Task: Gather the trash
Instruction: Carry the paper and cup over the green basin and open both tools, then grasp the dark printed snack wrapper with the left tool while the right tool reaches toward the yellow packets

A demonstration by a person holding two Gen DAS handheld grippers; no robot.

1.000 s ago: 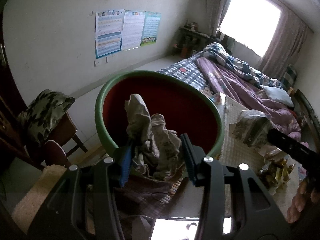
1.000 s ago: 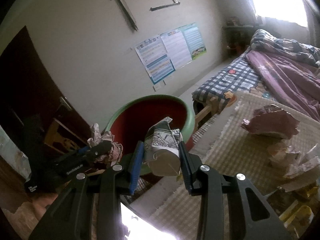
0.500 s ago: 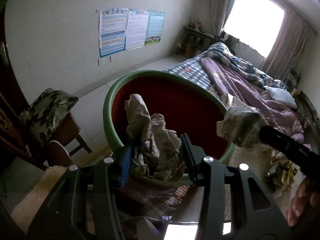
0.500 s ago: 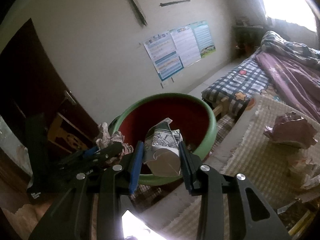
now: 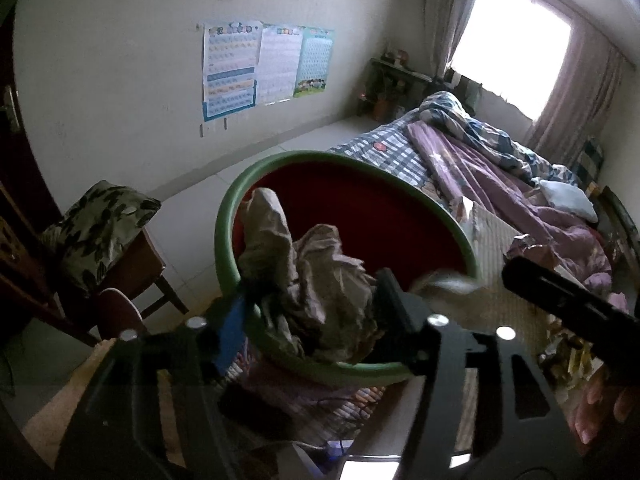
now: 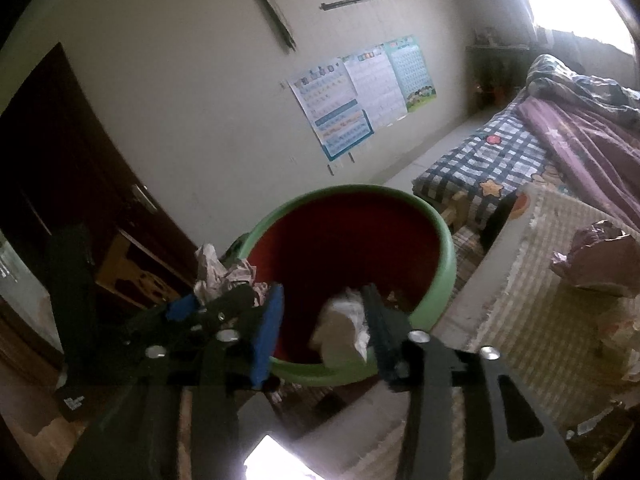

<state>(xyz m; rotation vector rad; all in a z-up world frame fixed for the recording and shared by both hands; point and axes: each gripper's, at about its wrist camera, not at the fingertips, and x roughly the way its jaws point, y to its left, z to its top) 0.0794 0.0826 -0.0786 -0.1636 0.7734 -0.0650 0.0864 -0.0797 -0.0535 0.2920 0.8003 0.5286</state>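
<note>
A green bin with a red inside (image 5: 404,370) (image 6: 448,256) stands on the floor beside the bed. My left gripper (image 5: 310,316) is shut on a crumpled grey-pink wrapper (image 5: 316,280) and holds it over the bin's near rim; it also shows at the left of the right wrist view (image 6: 224,280). My right gripper (image 6: 322,320) is open over the bin. A crumpled printed white wrapper (image 6: 344,332) lies blurred against its right finger, dropping into the bin; it shows blurred in the left wrist view (image 5: 444,284).
A mat on the bed (image 6: 532,320) holds more crumpled trash, with a pink-brown piece (image 6: 596,260) at the right. A cushioned wooden chair (image 5: 100,228) stands left of the bin. A dark door (image 6: 60,184) and wall posters (image 5: 264,68) are behind.
Both grippers moved closer over the bin. My right gripper opened and let go of the printed wrapper, which is falling. The left gripper still holds its wrapper.
</note>
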